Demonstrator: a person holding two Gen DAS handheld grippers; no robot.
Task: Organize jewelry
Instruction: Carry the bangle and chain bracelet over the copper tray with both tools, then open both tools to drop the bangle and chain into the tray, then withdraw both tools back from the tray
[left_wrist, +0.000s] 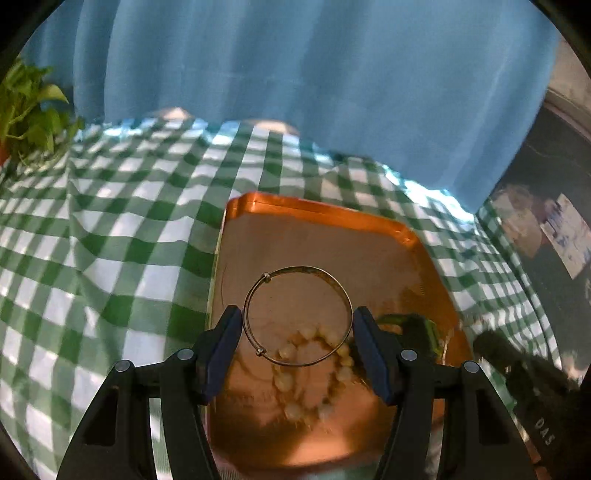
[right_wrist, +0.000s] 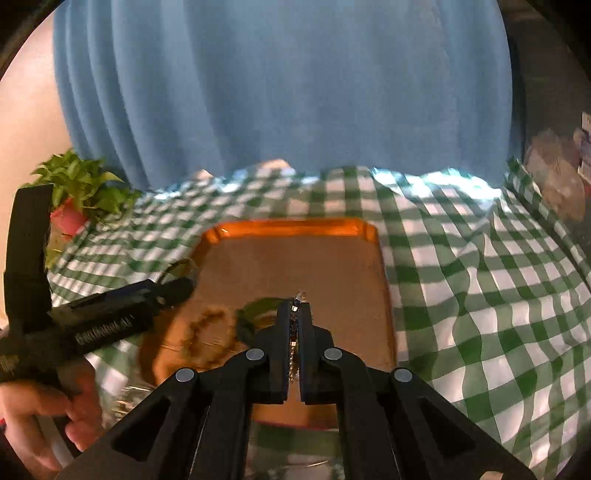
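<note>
My left gripper (left_wrist: 297, 312) is shut on a thin gold-coloured bangle (left_wrist: 265, 275), one pad on each side of the ring, and holds it above a copper tray (left_wrist: 332, 236). In the tray below lie a cream bead bracelet (left_wrist: 291, 410) and a green bangle (left_wrist: 424, 325). My right gripper (right_wrist: 294, 304) is shut on a fine chain with small stones (right_wrist: 293, 354), which pokes out at the tips over the same tray (right_wrist: 295, 258). The right wrist view also shows the left gripper (right_wrist: 177, 284) at the tray's left edge, the bead bracelet (right_wrist: 210, 321) and the green bangle (right_wrist: 255, 310), all blurred.
A green-and-white checked cloth (left_wrist: 110, 221) covers the table. A potted plant (right_wrist: 81, 184) stands at the back left, a blue curtain (right_wrist: 280, 92) hangs behind. A person's hand (right_wrist: 37, 417) grips the left tool. Something clear and glassy (right_wrist: 129, 395) sits by the tray's near edge.
</note>
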